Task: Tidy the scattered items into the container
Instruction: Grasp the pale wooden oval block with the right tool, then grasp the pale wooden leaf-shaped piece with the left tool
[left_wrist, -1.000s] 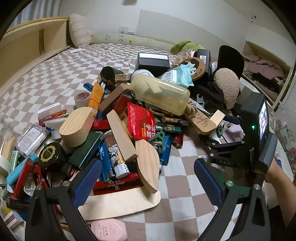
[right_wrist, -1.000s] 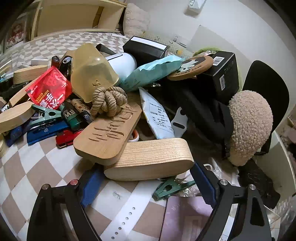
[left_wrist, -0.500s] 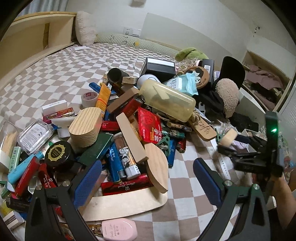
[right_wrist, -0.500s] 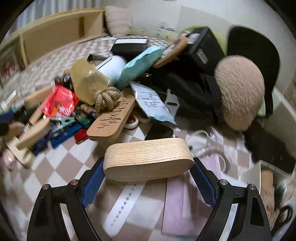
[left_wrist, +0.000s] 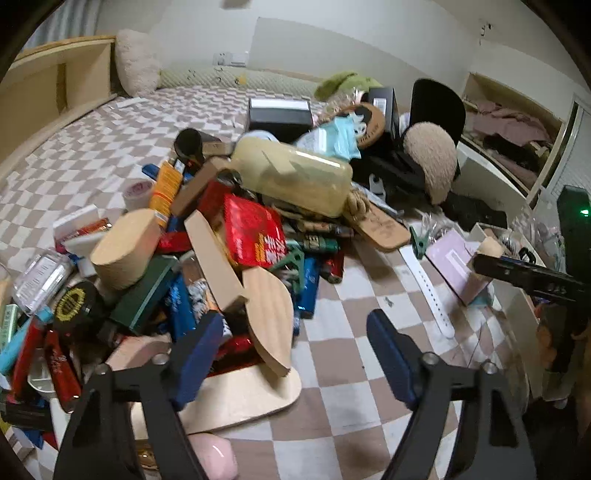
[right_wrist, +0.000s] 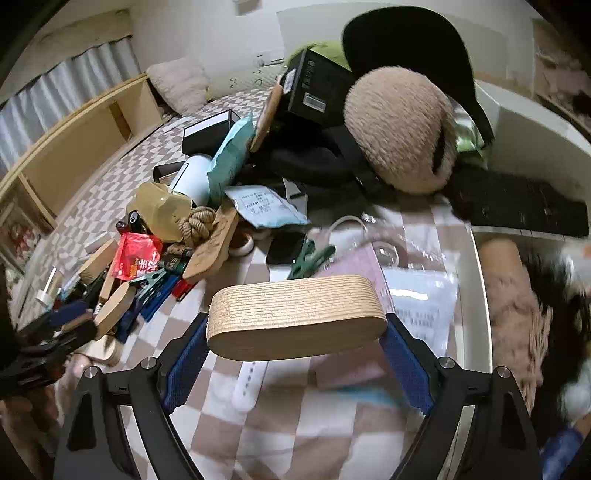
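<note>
On the checked bedspread lies a heap of small items. My left gripper hangs over the heap's near edge with its jaws closing. The tip of a flat wooden oval lies between the blue pads, and neither pad touches it. My right gripper is shut on an oval wooden block, held endwise above the bed beside a clear container at the right. In the left wrist view the right gripper and the block's end show at the right edge.
The heap holds a yellowish translucent case, a red packet, wooden pieces, tubes and batteries. A white watch strap and green clip lie apart. A beige plush and black boxes sit behind. A wooden shelf runs along the left.
My right gripper lifted the wooden block off the heap, carried it right toward the clear container and rolled. The left jaws narrowed over the flat wooden oval.
</note>
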